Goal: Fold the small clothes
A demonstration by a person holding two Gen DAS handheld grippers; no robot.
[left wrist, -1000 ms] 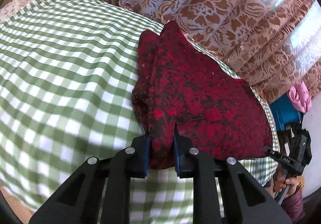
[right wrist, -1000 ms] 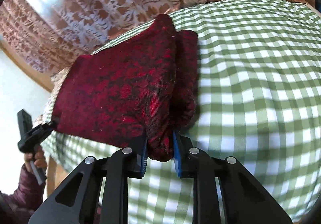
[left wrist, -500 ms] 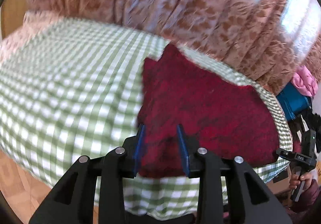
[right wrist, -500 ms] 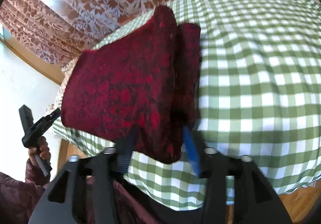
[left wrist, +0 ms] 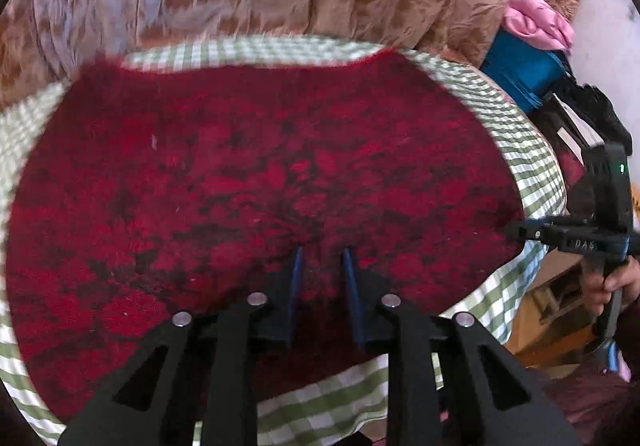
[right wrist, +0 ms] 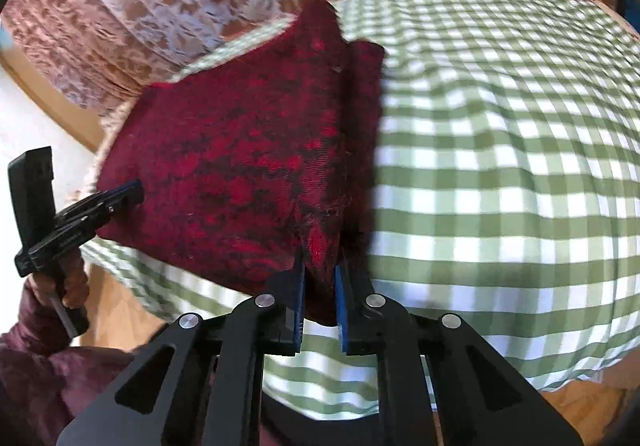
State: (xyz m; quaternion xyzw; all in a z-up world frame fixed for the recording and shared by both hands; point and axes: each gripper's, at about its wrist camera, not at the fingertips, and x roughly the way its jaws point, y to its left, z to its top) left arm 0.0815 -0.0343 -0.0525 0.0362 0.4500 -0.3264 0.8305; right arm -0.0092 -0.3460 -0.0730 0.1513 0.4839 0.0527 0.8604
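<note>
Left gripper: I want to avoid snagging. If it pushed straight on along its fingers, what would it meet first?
The left gripper would meet the red cloth straight away: its fingers already rest on or in that fabric, which spreads ahead over the checked cover. Whether they pinch it is unclear.
</note>
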